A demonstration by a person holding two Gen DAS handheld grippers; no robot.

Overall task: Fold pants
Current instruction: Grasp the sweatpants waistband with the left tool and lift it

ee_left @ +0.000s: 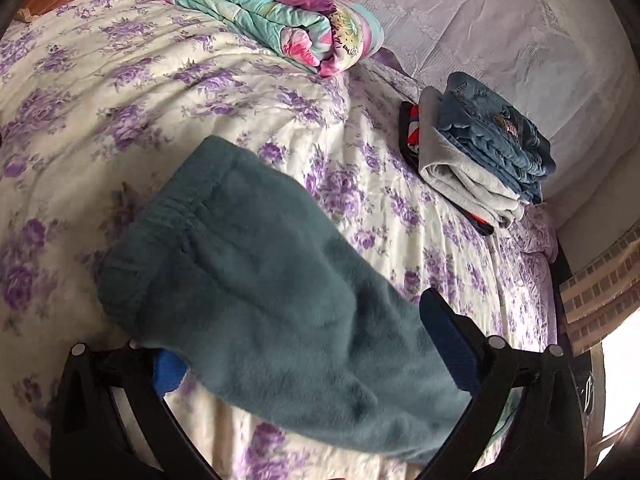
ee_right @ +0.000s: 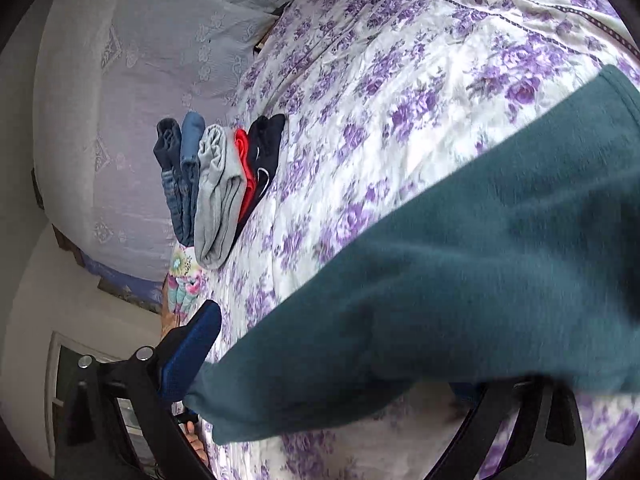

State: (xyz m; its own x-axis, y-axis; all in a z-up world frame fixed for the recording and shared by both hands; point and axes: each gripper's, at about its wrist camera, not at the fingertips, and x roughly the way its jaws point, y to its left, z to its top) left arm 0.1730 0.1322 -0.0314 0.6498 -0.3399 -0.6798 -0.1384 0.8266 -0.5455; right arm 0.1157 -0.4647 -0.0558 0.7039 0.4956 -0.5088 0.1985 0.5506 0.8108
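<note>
Left tool (ee_left: 316, 360): its 2 blue-padded fingers stand wide apart, with the teal fleece pants (ee_left: 256, 280) draped between them; whether the pads actually pinch the fabric cannot be told. Right tool (ee_right: 340, 364): left pad exposed, right finger hidden under the same pants (ee_right: 460, 300); grip likewise cannot be told. The pants hang in a thick, partly folded band above the bed (ee_left: 100, 92), which carries a purple-flowered sheet. Near the far edge of the bed sits a stack of folded clothes (ee_left: 484, 152), denim on top, grey beneath. A folded floral quilt (ee_left: 272, 12) lies by the headboard.
</note>
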